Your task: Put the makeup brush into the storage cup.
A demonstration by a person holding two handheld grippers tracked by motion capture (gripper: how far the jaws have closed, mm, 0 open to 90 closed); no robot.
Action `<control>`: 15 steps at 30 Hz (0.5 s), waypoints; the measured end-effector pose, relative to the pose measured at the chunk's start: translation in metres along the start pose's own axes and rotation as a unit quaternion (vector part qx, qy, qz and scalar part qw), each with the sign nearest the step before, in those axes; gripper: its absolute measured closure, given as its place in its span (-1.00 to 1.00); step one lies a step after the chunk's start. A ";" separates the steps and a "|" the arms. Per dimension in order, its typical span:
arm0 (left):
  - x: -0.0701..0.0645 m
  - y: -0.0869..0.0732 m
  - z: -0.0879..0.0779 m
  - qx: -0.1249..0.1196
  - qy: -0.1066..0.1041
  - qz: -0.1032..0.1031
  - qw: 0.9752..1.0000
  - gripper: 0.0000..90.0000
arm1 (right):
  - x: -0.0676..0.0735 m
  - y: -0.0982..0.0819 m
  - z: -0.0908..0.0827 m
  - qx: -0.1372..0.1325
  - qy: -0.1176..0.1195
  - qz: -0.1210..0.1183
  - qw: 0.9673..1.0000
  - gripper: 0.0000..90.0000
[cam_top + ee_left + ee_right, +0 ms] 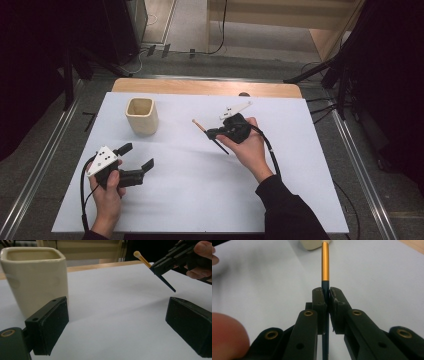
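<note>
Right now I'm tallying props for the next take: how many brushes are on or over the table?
1. The brush is clamped in the right gripper, held above the white table, right of the cream cup.

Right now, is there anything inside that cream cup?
The cream cup looks empty as far as the high view shows: pale inner walls, nothing sticking out. Its bottom is hidden by the rim's angle.

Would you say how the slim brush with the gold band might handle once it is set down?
The slim gold-banded brush looks rigid: it sticks out straight from the right gripper. Its round handle would probably roll on the white tabletop.
</note>
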State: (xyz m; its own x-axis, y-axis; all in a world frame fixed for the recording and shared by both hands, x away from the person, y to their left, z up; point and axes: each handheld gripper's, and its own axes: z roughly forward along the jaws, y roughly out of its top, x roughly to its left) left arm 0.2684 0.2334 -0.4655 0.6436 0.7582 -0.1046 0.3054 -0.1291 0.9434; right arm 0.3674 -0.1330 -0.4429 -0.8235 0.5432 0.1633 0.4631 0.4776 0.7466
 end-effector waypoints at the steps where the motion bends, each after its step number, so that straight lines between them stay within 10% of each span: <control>1: -0.001 0.001 0.003 0.003 -0.002 0.004 1.000 -0.88 | 0.000 -0.002 -0.003 -0.007 -0.002 0.002 1.000 0.89; 15: -0.032 0.015 0.056 0.015 -0.046 0.031 0.998 -0.87 | 0.015 -0.027 -0.032 -0.107 -0.027 0.023 0.994 0.89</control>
State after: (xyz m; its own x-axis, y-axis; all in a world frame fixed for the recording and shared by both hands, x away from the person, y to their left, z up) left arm 0.2917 0.1720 -0.4655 0.7233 0.6862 -0.0767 0.2831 -0.1934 0.9394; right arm 0.3318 -0.1603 -0.4399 -0.7815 0.6005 0.1691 0.4141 0.2966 0.8605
